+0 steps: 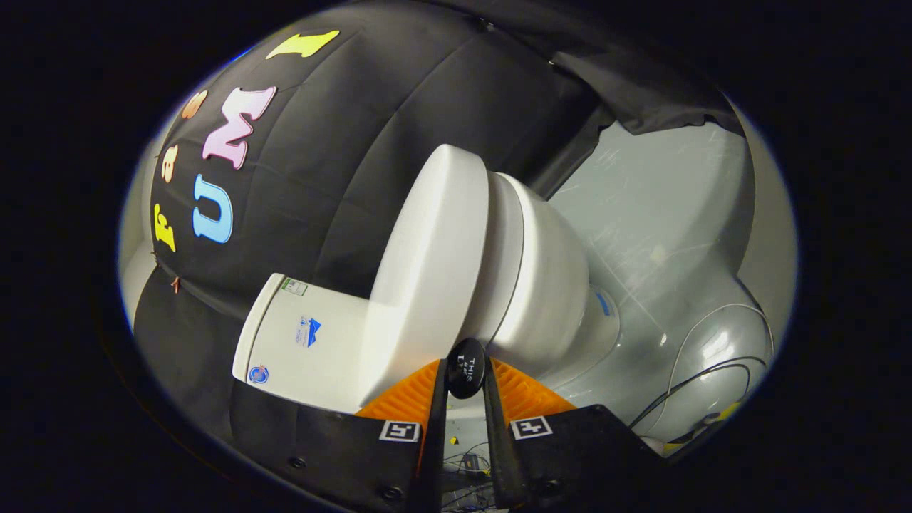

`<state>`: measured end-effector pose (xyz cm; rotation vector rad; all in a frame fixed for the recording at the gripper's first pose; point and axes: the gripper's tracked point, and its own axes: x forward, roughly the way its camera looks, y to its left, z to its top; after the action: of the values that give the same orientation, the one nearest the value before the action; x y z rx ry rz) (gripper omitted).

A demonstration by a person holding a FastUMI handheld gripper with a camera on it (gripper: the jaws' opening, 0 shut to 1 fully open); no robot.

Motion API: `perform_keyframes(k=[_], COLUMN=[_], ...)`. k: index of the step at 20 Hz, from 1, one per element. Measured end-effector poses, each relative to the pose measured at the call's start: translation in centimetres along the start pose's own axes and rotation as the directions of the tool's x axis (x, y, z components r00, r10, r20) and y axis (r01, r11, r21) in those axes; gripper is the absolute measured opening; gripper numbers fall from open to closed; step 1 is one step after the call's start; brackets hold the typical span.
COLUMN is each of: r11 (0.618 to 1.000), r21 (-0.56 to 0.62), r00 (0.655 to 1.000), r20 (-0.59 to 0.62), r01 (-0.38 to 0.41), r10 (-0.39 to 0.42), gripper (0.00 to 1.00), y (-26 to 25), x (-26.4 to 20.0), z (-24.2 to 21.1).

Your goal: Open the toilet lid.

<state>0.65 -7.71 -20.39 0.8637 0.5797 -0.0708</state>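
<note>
The gripper (467, 388) has its 2 fingers drawn close together, and between their tips sits a small black oval tab (467, 367) with pale lettering; both fingers seem to press on its sides, though the contact itself is hard to confirm at this angle. The tab lies against the edge of the smooth white plastic toilet lid (427, 271), which it appears to be attached to, and the lid looks lifted clear of the rounded white ceramic toilet bowl (548, 285) just beside it, so the opening seems well under way. The risk from here is a slip: the tab is small and the grip narrow, so a pull off the hinge's arc could twist it out of the fingers and let the lid fall back. Beyond the lid stands the boxy white cistern (306, 342), close to the black cloth booth wall (342, 142), and the lid could knock against the cistern if swung too hard. On the scuffed grey floor (662, 214), thin loose cables (712, 363) trail well apart from the bowl.
</note>
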Motion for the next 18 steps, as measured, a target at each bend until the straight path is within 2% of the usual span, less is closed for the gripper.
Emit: perform_keyframes(k=[1,3,7,8,10,18], r11=[1.000,1.000,0.996,0.994,0.996,0.998], r21=[0.002,0.009,0.093,0.106,0.087,0.026], r00=[1.000,1.000,1.000,1.000,1.000,0.998], r20=[-0.003,-0.002,0.000,-0.014,-0.016,-0.015], r01=[0.001,0.005,-0.013,-0.011,-0.015,0.058], r10=[-0.001,-0.005,0.013,0.013,0.016,-0.058], gripper=[0.32,0.19,0.19,0.05,0.05,0.05], y=[-0.1,-0.3,0.1,0.5,0.4,1.1], x=[-0.1,-0.2,0.3,-0.2,-0.2,-0.3], z=[-0.2,0.0,0.4,0.1,0.2,0.4])
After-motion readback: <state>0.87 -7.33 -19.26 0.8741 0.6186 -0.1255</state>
